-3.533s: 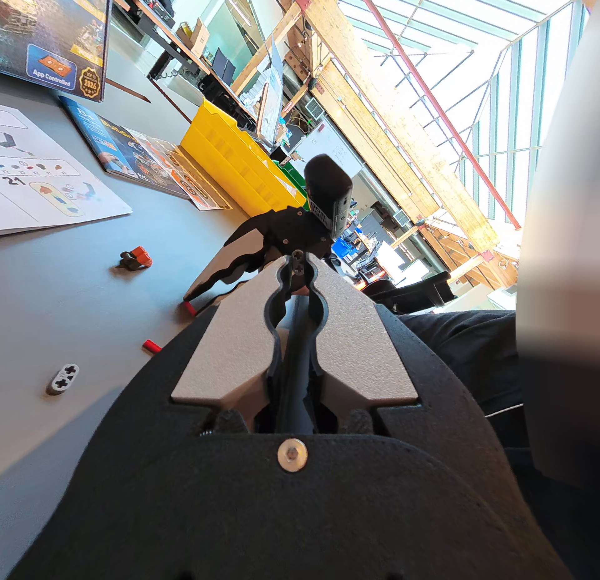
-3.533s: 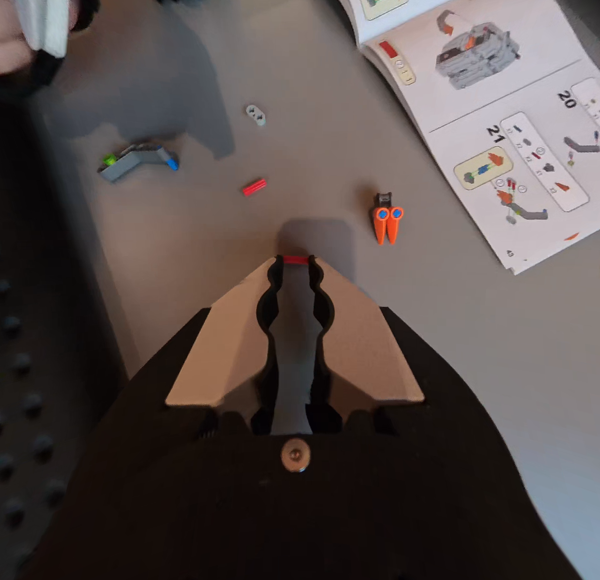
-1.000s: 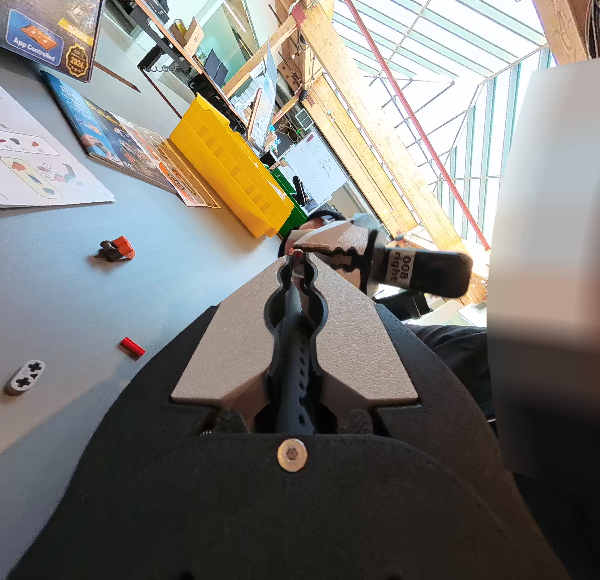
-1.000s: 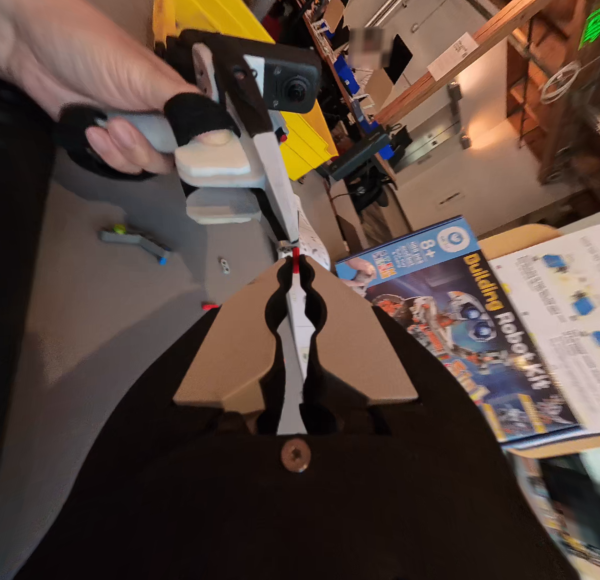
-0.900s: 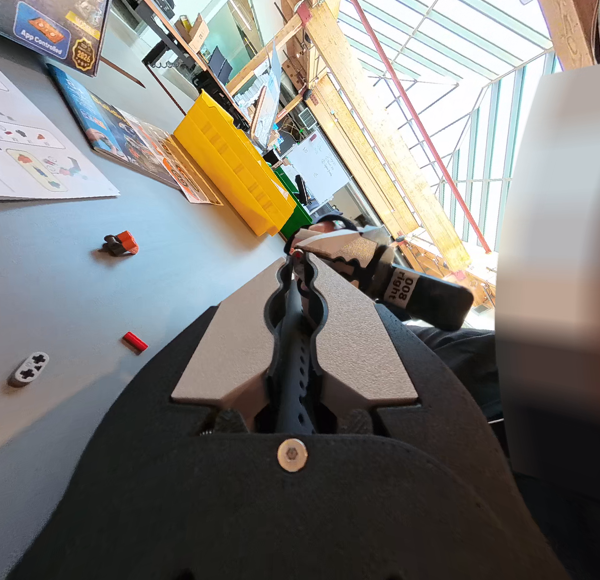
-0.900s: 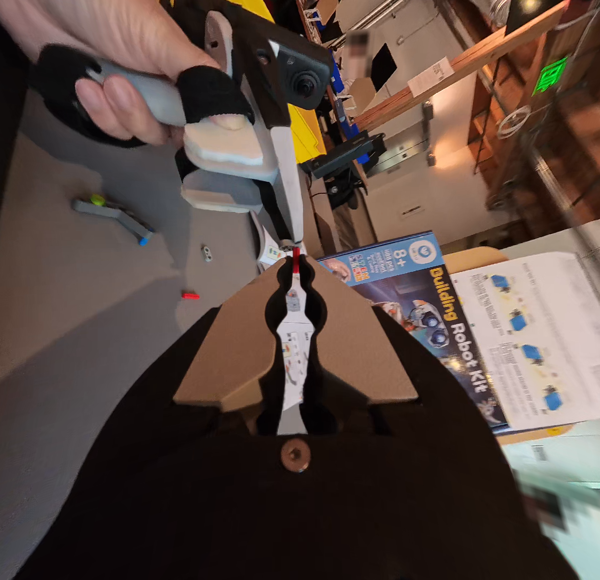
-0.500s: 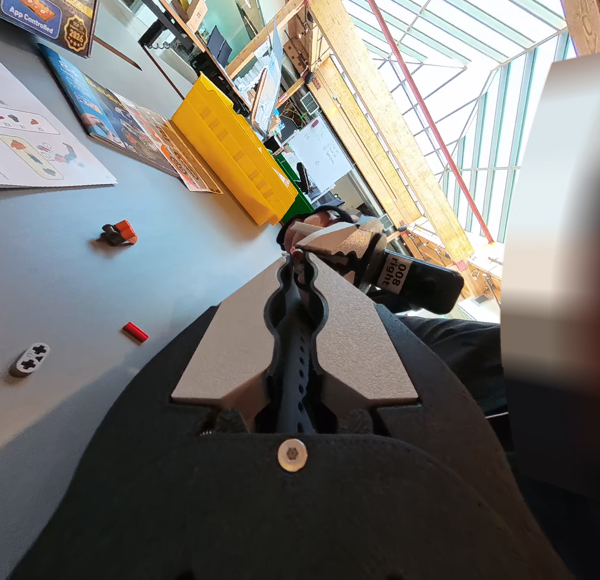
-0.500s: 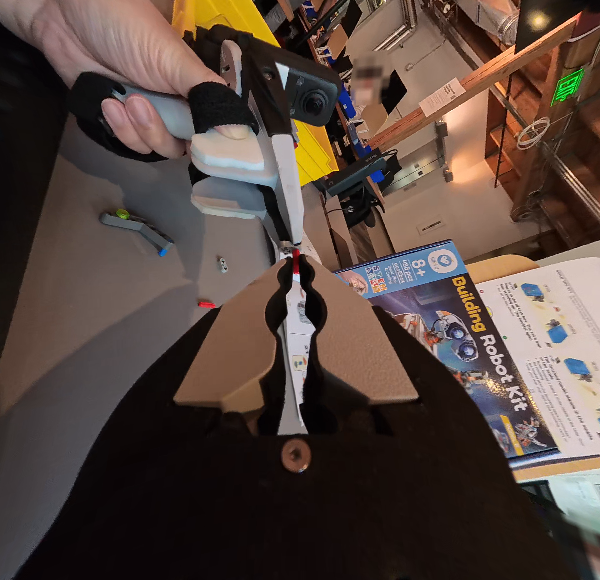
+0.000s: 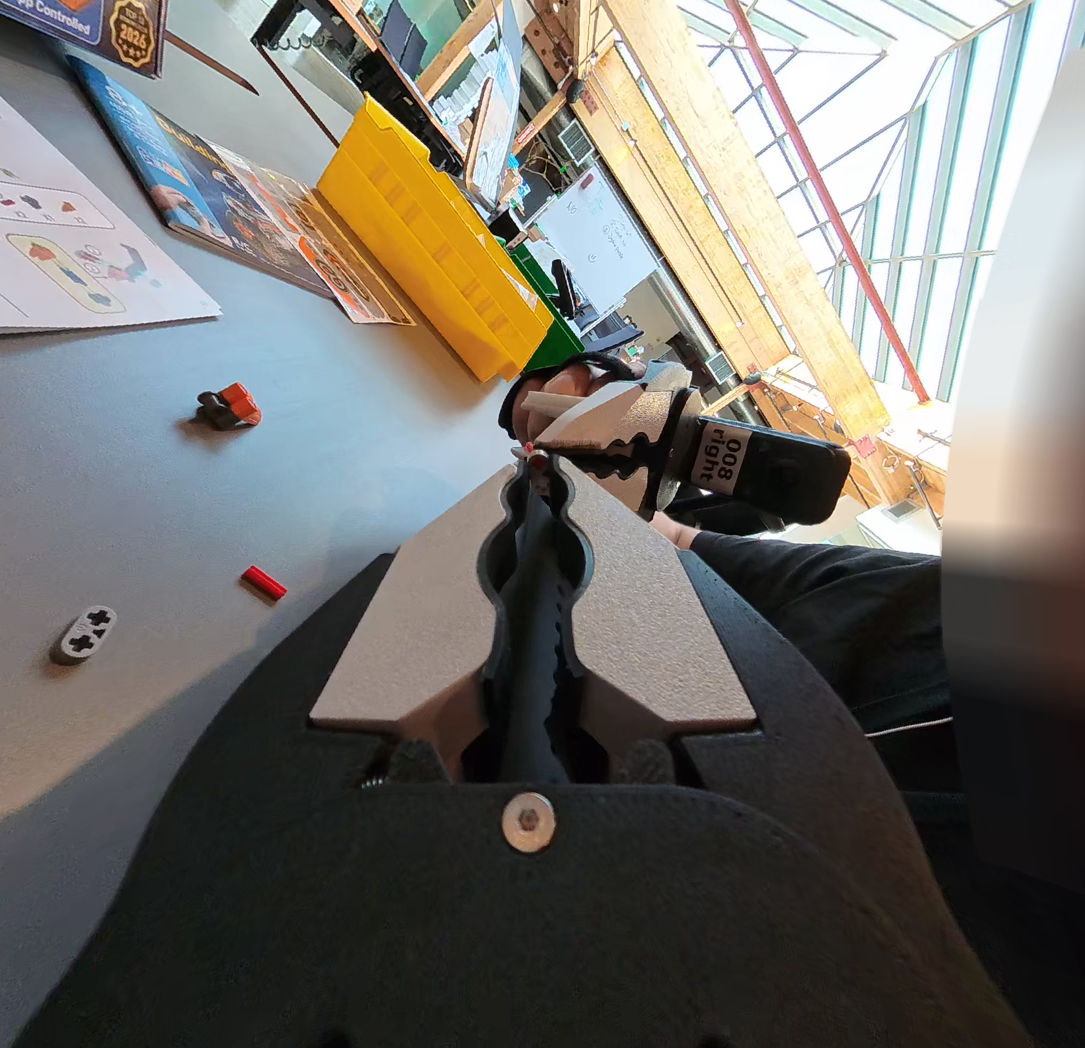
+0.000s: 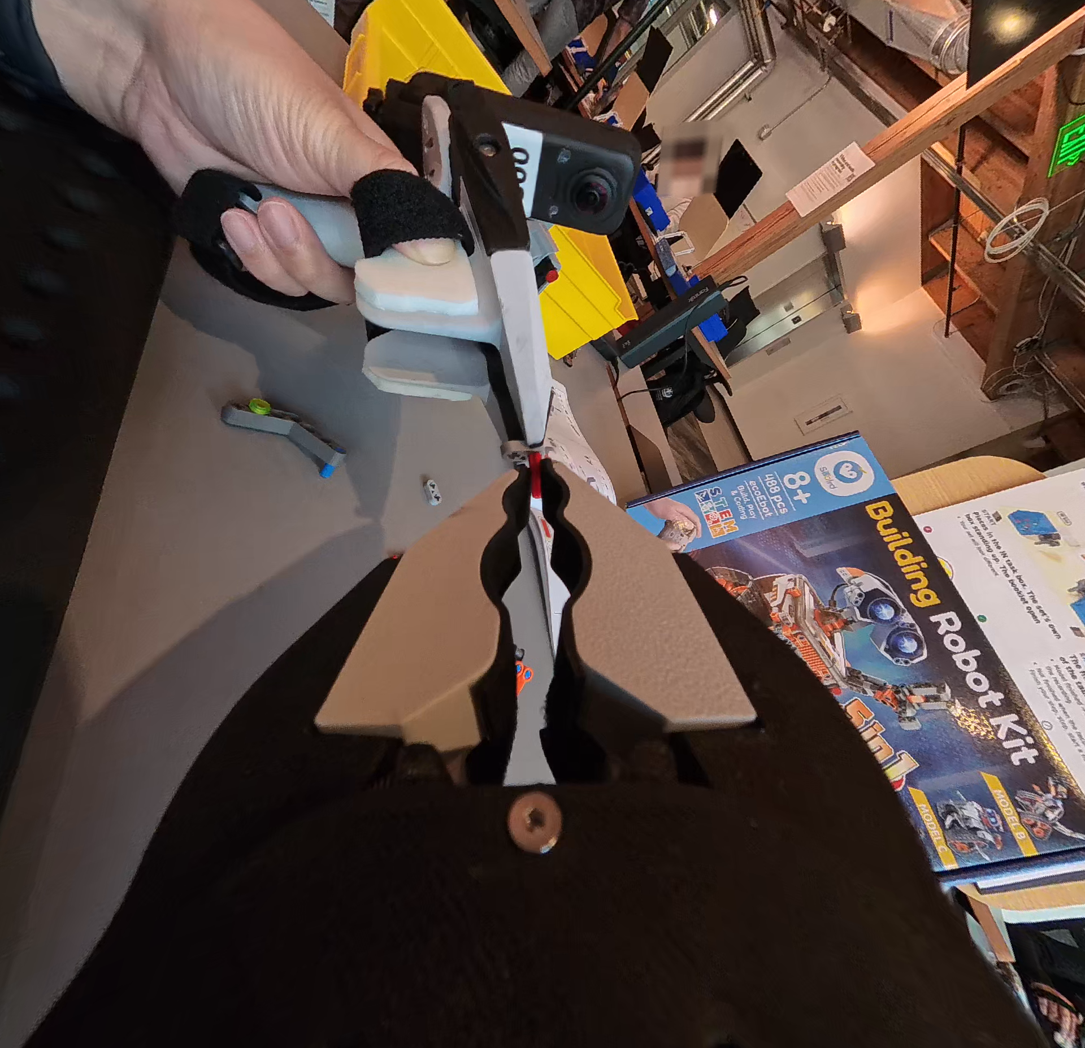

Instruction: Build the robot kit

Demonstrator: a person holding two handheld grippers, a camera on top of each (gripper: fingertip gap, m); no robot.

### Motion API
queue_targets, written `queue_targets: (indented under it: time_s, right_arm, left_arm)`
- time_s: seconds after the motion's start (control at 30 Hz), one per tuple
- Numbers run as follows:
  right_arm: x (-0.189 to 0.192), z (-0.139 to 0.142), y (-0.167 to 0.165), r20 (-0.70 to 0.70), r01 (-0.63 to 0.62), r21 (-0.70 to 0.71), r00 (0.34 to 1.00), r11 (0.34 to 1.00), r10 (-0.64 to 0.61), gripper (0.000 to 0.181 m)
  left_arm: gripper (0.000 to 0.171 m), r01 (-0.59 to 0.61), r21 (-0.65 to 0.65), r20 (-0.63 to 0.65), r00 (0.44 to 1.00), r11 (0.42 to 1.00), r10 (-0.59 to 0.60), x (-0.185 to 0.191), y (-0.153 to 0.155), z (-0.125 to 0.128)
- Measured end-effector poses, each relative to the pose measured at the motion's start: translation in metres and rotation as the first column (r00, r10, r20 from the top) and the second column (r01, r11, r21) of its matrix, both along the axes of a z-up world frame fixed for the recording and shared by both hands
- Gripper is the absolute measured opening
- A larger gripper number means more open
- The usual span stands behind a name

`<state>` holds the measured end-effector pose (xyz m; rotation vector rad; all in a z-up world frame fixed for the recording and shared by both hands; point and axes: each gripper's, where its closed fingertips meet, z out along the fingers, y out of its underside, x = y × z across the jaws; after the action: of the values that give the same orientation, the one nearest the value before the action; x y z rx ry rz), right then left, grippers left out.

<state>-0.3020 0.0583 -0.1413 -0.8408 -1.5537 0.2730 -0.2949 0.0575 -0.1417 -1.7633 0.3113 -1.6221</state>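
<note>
While closed, right gripper (image 10: 533, 480) pinches red pin (image 10: 534, 481)

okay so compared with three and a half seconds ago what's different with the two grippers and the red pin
The right gripper has lifted the red pin off the table and swung up to meet the left gripper tip to tip; the pin now touches the small grey piece the left one holds. Unchanged: both grippers shut, the second red pin, grey connector and orange part lying on the table.
</note>
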Motion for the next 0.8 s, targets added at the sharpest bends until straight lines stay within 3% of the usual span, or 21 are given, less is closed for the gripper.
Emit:
queue_targets:
  time_s: [0.8]
  right_arm:
    - [0.0011,-0.0031,-0.0033,0.015,-0.017,0.008,1.0,1.0,0.017,0.002]
  left_arm:
    - [0.005,0.023,0.001,-0.033,0.999,1.0,-0.023,0.0031,-0.0035,-0.0041]
